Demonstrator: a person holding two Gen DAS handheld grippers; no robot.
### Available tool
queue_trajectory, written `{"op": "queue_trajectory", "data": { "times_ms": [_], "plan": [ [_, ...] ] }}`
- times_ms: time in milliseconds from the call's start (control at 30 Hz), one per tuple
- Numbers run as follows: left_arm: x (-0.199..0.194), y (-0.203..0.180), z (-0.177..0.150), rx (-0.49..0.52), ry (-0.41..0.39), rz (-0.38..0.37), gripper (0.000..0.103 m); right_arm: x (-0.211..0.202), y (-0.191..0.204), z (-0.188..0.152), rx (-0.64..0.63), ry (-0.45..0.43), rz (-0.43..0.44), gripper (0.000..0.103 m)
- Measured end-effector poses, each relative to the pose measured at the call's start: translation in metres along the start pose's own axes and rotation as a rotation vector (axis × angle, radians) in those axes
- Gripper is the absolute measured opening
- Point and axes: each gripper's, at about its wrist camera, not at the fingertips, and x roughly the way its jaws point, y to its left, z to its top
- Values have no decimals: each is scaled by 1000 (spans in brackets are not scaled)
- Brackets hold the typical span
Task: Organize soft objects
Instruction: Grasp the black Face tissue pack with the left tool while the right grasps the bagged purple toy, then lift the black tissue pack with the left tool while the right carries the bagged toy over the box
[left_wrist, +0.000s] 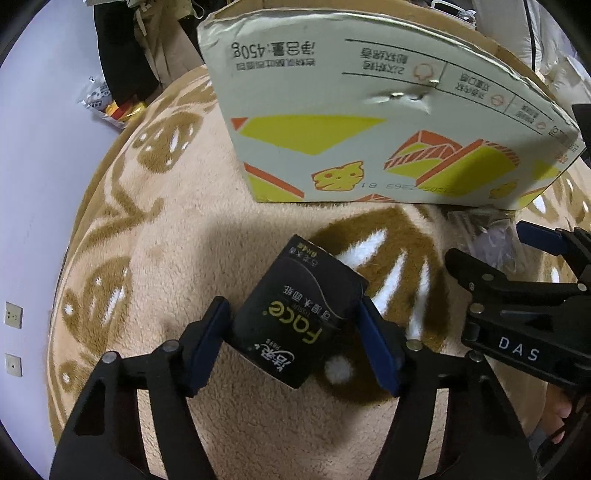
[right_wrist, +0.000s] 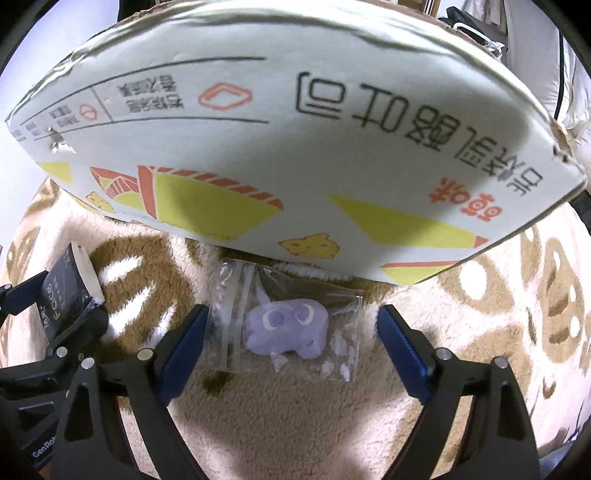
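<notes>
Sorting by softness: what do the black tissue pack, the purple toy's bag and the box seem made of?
Tissue pack: glossy plastic film, judging by its sheen. Bag: clear thin plastic, crinkled, with a zip strip. Box: printed cardboard, dented, brown at its torn edge.

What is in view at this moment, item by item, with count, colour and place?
printed cardboard box: one, white with yellow and orange graphics, standing on the rug behind both claws.
black tissue pack with gold lettering: one, black, on the rug, between the left claw's blue pads, which press on its sides.
clear plastic zip bag with a purple soft figure: one, clear and purple, on the rug against the box's foot, between the right claw's fingers, untouched.
plush patterned rug: one, cream with brown and white pattern, under everything.
crinkled snack bags: a small pile, white, red and gold, on the pale floor beyond the rug.
left claw: one, black with blue pads.
right claw: one, black with blue pads, open.
</notes>
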Motion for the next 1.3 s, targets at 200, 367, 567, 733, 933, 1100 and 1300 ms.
{"op": "queue_trajectory", "data": {
  "times_ms": [200,367,567,733,933,1100,1300],
  "plan": [
    [-2,3,-1,-21,-1,-9,67,-9,1,-5,3,-5,6,88],
    [-5,2,-2,-22,-7,-1,66,-17,-7,-9,20,-5,7,81],
    [-12,5,-4,-49,-20,12,65,-17,-3,-14,5,-10,-5,81],
    [-17,13,-3,-93,-35,14,65,-23,1,-20,12,-8,-1,80],
    [-28,13,-6,-104,-74,25,65,-35,-8,-21,18,-9,1,79],
    [-42,13,-9,-114,-115,28,64,-44,-17,-24,31,-16,3,79],
    [-57,15,-13,-141,-156,29,64,-66,-34,-33,47,-30,7,79]
  ]
}}
